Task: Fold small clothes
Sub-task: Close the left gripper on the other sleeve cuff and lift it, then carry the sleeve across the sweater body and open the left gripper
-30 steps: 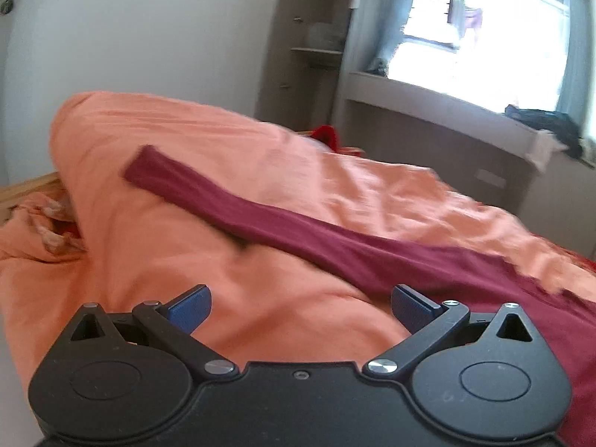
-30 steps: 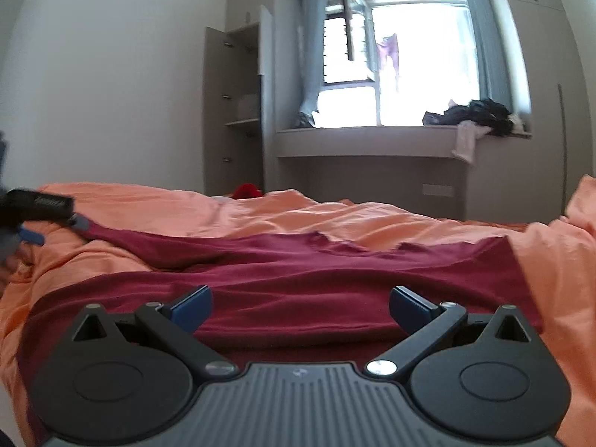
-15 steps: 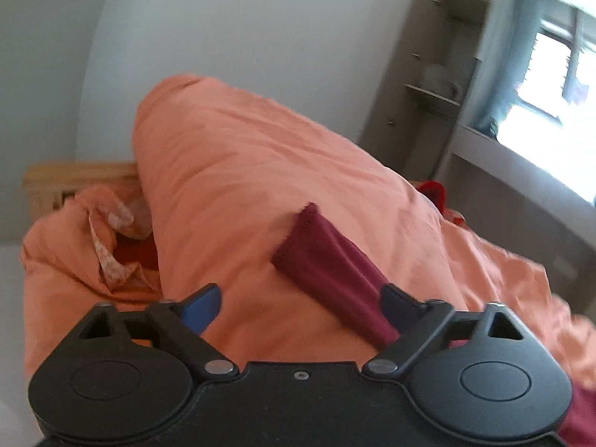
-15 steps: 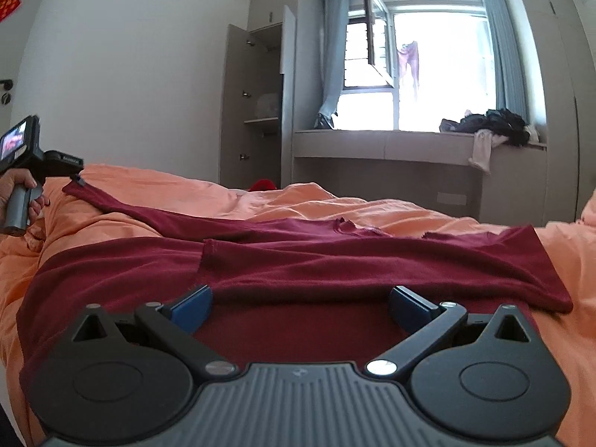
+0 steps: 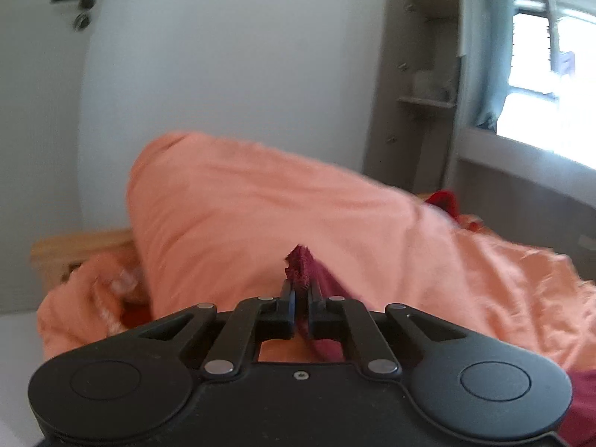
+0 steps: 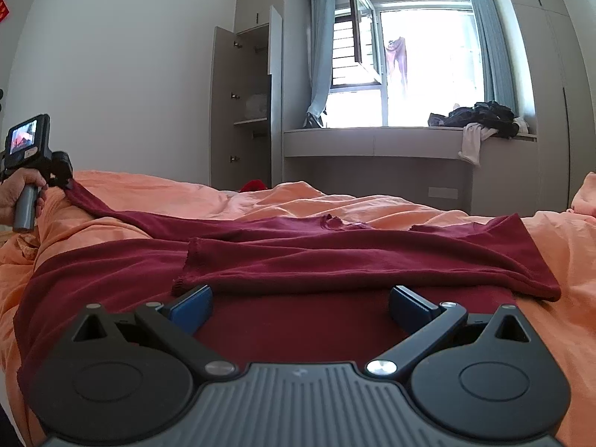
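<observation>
An orange duvet (image 6: 260, 201) is carrying the maroon shirt (image 6: 335, 260), lying lengthwise across mid-frame, its sleeve (image 6: 123, 216) stretching toward the left edge, where the left gripper (image 5: 301, 298) is pinching the cuff, while the right gripper (image 6: 298, 303) is gaping wide in the lower foreground.

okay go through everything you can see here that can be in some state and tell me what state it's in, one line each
left gripper: shut on the sleeve cuff.
right gripper: open, fingers spread, holding nothing.
maroon shirt: spread on the bed, one sleeve folded across the body, the other sleeve pulled out to the side.
orange duvet: rumpled.
window: open.
cupboard door: open.
</observation>
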